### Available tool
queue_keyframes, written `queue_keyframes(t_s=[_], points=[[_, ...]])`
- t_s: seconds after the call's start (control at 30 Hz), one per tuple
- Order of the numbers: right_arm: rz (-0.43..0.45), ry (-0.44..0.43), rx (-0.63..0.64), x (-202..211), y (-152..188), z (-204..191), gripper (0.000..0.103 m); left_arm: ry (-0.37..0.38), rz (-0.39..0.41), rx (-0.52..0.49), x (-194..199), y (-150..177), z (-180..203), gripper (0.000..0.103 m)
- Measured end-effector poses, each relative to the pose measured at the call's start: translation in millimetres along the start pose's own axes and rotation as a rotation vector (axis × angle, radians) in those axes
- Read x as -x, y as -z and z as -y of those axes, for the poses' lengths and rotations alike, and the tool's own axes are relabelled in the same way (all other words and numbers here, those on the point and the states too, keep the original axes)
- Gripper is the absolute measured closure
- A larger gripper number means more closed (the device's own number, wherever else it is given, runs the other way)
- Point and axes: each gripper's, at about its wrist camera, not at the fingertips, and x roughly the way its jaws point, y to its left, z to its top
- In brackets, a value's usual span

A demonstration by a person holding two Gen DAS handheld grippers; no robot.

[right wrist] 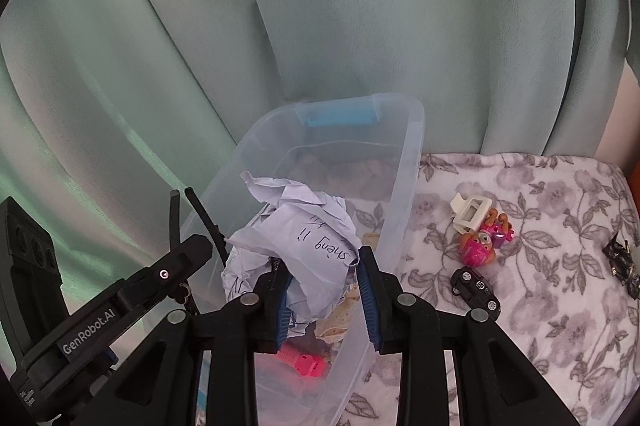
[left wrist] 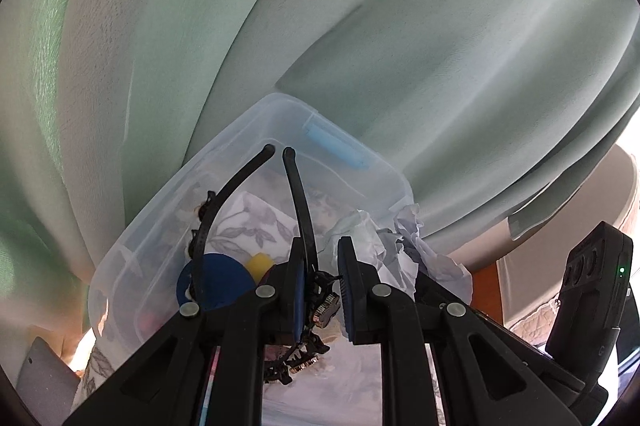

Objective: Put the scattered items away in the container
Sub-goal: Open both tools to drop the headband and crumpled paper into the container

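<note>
A clear plastic bin [right wrist: 404,162] with a blue handle stands on a floral blanket; it also shows in the left wrist view [left wrist: 248,130]. My left gripper [left wrist: 320,290] is over the bin, its jaws a little apart around a black headband with rhinestones [left wrist: 298,194]. My right gripper [right wrist: 324,290] is over the bin with crumpled white paper [right wrist: 308,238] between its pads; the paper also shows in the left wrist view [left wrist: 404,246]. In the bin lie a blue disc [left wrist: 224,278], a yellow piece [left wrist: 260,264] and a pink object [right wrist: 304,362].
On the blanket [right wrist: 540,266] right of the bin lie a white hair claw [right wrist: 470,210], a pink toy figure [right wrist: 484,238], a black toy car [right wrist: 476,290] and dark wrappers [right wrist: 624,262]. Green curtains [right wrist: 320,26] hang close behind. The left gripper's body [right wrist: 100,310] is beside my right.
</note>
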Motion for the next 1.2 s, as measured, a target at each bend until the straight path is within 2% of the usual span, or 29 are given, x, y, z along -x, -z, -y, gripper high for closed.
queue_keyframes(t_s=[0.2,0.53,0.63,0.67,0.7,0.9,1.0,1.2], points=[[-0.006,0.005,0.008,-1,-2,-1,0.067,-0.011,-0.002,-0.007,0,0,0,0.087],[0.0,-0.001,0.012,7,-2,-4,0.054,-0.039,-0.008,-0.021,9,0,0,0.087],[0.009,0.0,0.012,12,-2,-5,0.05,-0.044,-0.009,-0.025,12,0,2,0.079],[0.01,-0.002,0.011,13,-2,-5,0.049,-0.046,-0.009,-0.026,14,1,3,0.071],[0.012,-0.003,0.01,15,-2,-5,0.048,-0.047,-0.009,-0.028,15,0,3,0.068],[0.029,-0.007,0.006,28,-3,-4,0.048,-0.047,0.008,-0.038,27,0,8,0.066],[0.039,-0.008,0.004,36,-2,-4,0.048,-0.045,0.014,-0.046,32,1,12,0.056],[0.072,-0.011,-0.006,59,0,0,0.044,-0.045,0.027,-0.072,45,5,25,0.046]])
